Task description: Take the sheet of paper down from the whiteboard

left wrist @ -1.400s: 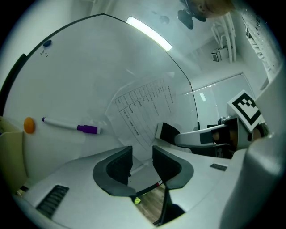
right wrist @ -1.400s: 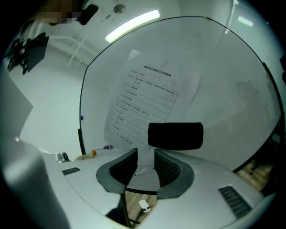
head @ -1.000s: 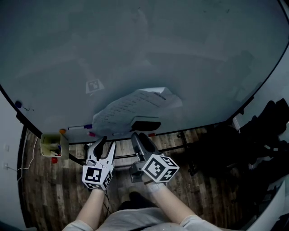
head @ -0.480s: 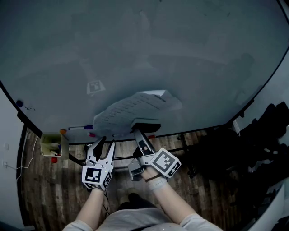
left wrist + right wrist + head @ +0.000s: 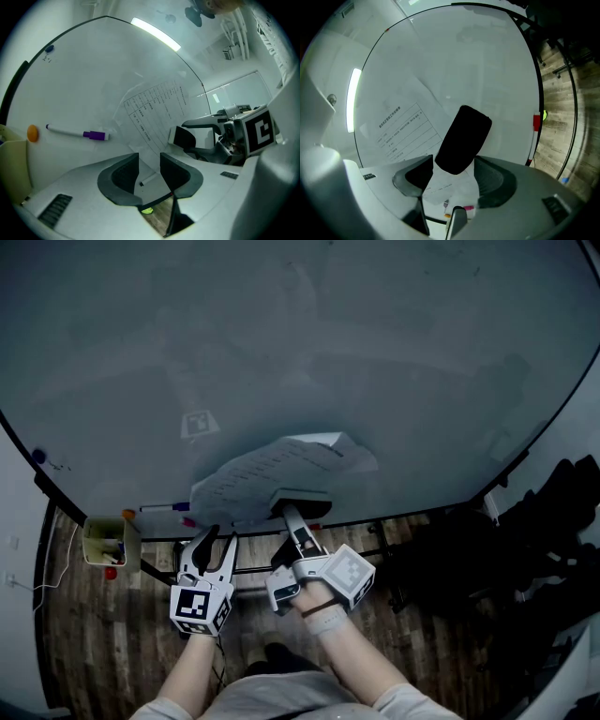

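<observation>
Head view: the sheet of paper (image 5: 267, 474) hangs low on the whiteboard (image 5: 281, 334) at centre frame, with a black eraser (image 5: 302, 497) over its lower edge. The right gripper (image 5: 289, 515) reaches up to the eraser. The left gripper (image 5: 217, 542) sits to its lower left.

Left gripper view — its fingers (image 5: 117, 176) stand apart and hold nothing. A purple-capped marker (image 5: 77, 133) shows at frame left.

Right gripper view — the fingers (image 5: 492, 180) have just been opening and now stand wide, with the eraser's near end between their tips, unpressed.
</observation>
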Motion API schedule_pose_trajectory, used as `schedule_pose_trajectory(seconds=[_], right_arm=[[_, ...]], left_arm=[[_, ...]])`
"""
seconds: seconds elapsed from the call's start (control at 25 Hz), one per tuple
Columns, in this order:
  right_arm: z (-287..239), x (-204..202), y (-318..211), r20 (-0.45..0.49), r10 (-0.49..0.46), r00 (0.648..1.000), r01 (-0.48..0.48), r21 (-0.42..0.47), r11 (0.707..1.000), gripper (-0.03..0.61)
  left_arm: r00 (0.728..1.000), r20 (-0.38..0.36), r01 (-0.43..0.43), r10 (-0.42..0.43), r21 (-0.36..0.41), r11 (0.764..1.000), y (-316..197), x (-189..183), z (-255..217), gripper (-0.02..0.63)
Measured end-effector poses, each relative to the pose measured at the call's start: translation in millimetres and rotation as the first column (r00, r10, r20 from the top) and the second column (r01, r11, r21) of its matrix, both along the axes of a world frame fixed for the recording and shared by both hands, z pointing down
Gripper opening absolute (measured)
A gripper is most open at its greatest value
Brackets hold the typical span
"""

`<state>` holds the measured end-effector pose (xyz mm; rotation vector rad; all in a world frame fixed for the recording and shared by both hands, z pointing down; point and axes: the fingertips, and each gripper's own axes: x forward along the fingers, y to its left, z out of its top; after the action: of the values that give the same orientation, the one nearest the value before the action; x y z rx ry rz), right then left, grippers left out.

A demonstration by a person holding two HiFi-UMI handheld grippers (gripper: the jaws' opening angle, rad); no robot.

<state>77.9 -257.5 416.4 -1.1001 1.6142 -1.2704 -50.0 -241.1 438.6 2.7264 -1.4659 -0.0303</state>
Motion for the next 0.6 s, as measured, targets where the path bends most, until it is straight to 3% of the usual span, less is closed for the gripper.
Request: schedule_pose_trajectory(seconds=[0.6], right_arm=[[3.7, 6.8, -13.2, 0.109, 0.010, 0.994, -0.005, -0.046, 0.999, 0.268]], left_arm=[[0.999, 0.007, 0.049, -0.049, -0.013, 0.999, -13.3, -6.2, 5.0, 0.161]])
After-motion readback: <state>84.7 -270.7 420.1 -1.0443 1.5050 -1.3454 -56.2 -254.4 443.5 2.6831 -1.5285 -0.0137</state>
